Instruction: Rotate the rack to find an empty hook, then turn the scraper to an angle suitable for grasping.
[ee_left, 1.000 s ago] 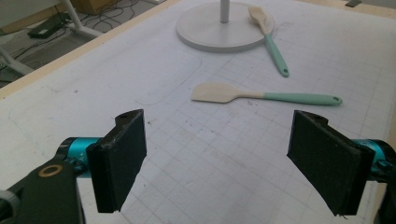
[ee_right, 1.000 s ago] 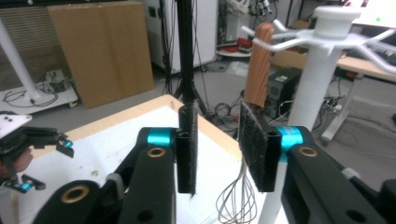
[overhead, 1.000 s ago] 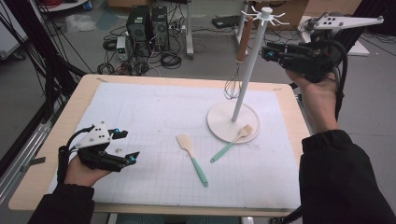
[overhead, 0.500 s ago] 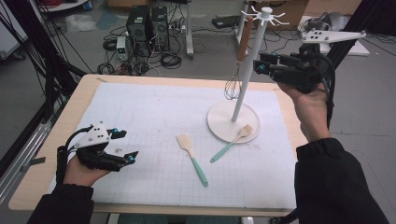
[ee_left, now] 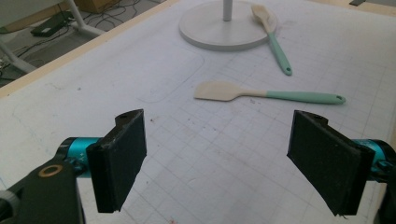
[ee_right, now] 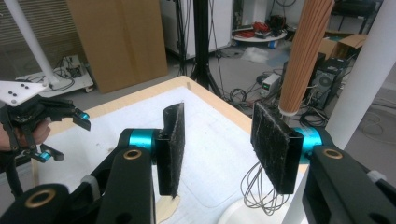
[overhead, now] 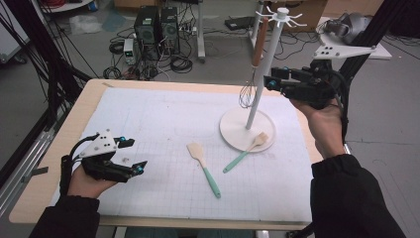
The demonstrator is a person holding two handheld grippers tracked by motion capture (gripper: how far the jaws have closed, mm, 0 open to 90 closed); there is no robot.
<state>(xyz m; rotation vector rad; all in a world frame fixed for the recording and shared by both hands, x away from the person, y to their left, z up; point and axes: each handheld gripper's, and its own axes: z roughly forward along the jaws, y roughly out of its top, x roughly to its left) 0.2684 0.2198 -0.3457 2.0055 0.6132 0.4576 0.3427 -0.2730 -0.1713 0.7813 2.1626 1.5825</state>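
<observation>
A white utensil stand (overhead: 263, 74) rises from a round base (overhead: 233, 133) at the mat's far right. A whisk (overhead: 247, 92) with a wooden handle (ee_right: 303, 51) hangs from its top hooks beside the pole (ee_right: 369, 70). One teal-handled spatula (overhead: 204, 168) lies flat on the mat. A second spatula (overhead: 245, 152) rests its blade on the base rim. My right gripper (overhead: 270, 82) hovers just right of the pole; its jaws have just been opening, with nothing between them (ee_right: 219, 140). My left gripper (overhead: 136, 154) rests at the near left, open and empty (ee_left: 219, 158).
A white grid mat (overhead: 163, 124) covers the wooden table (overhead: 84, 96). Computer towers (overhead: 156, 25) and cables lie on the floor beyond the far edge. Black frame poles (overhead: 49, 64) stand at the left.
The right gripper has come down and leftward toward the stand's pole, and its jaws stand wider apart. The left gripper has stayed put.
</observation>
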